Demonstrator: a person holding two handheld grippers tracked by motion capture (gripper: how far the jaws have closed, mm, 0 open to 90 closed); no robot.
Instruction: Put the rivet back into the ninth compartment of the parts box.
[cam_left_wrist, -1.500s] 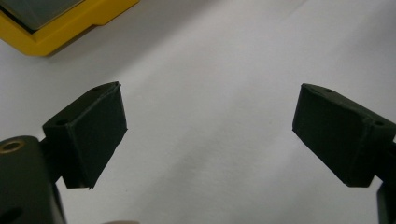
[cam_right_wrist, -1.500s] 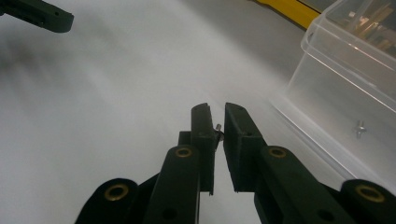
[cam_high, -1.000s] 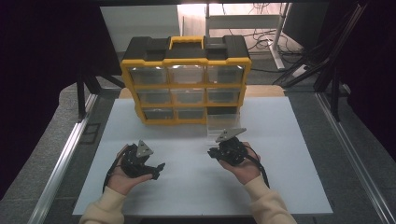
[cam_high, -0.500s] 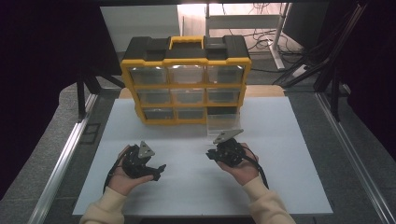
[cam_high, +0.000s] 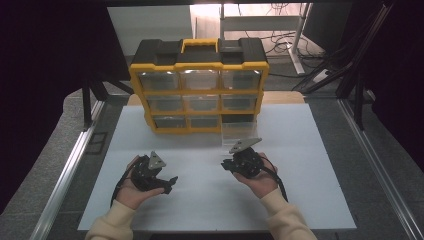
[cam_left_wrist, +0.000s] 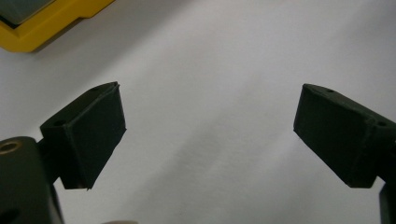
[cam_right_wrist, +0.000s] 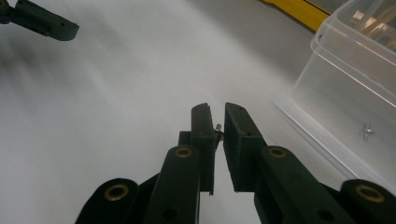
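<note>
We see the right gripper with jaws nearly closed on what looks like a small metal screw, just beside the clear drawer on the white worktop. The left gripper rests wide open, holding nothing.

Organizer: you saw yellow frame, black top.
Drawer: clear — see-through plastic.
Table: plain white.
Right gripper: black — brass-coloured rivets.
Sleeves: cream.
</note>
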